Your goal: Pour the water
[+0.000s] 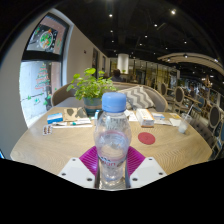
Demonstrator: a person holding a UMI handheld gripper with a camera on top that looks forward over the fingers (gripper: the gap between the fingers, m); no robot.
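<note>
Right before the plant [92, 86], the bottle [112, 135] is standing capped between the fingers, and the gripper [112, 172] is squeezing it; uncapping is coming next, I reckon.

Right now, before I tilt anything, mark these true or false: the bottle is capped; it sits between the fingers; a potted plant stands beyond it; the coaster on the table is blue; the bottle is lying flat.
1. The water bottle has its blue cap on: true.
2. It sits between the gripper fingers: true.
3. A potted plant stands beyond it: true.
4. The coaster on the table is blue: false, it is red.
5. The bottle lies flat: false, it is upright.
</note>
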